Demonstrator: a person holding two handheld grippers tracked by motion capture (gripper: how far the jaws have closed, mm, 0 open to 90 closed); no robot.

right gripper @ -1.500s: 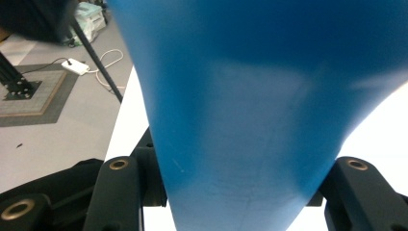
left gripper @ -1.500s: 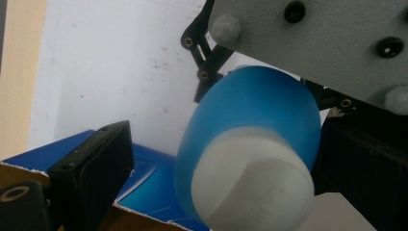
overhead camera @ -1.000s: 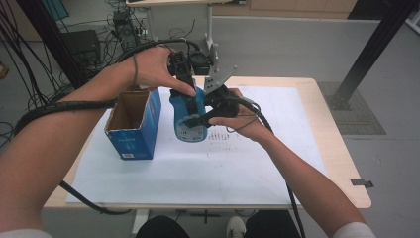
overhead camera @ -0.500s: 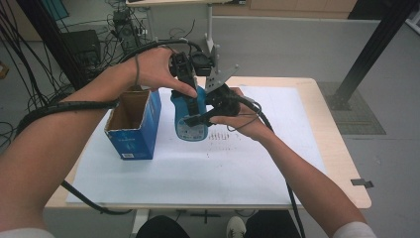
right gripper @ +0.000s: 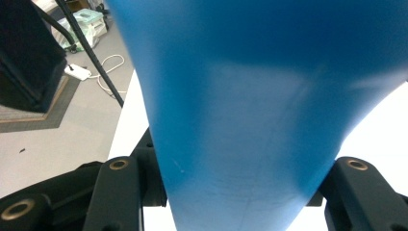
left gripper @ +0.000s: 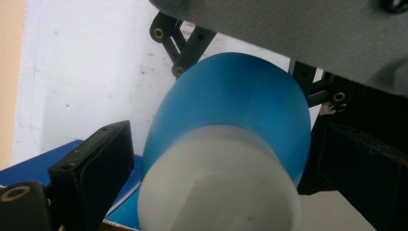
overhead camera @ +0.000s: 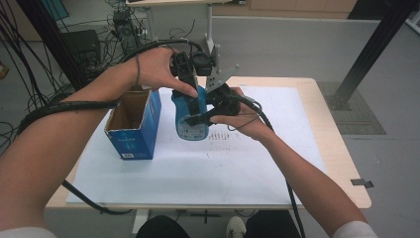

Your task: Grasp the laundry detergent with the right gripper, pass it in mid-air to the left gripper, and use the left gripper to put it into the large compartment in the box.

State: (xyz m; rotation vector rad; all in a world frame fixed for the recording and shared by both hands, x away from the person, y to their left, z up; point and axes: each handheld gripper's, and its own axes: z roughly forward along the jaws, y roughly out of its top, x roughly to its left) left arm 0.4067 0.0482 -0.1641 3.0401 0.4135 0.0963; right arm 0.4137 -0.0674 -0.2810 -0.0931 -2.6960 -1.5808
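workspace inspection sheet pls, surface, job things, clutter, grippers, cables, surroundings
surface: light wooden table covered by a white sheet with faint dark marks near its middle
job's things: blue tube with a white cap held up above the sheet between both grippers; open blue box stands upright on the sheet, beside the tube
clutter: nothing seen
grippers: right gripper is shut on the tube's flat end; left gripper has a jaw on each side of the cap end, and contact cannot be judged
cables: black cable runs along the left forearm, another trails under the right
surroundings: grey floor, cable tangle and equipment at the back left, black post at the right
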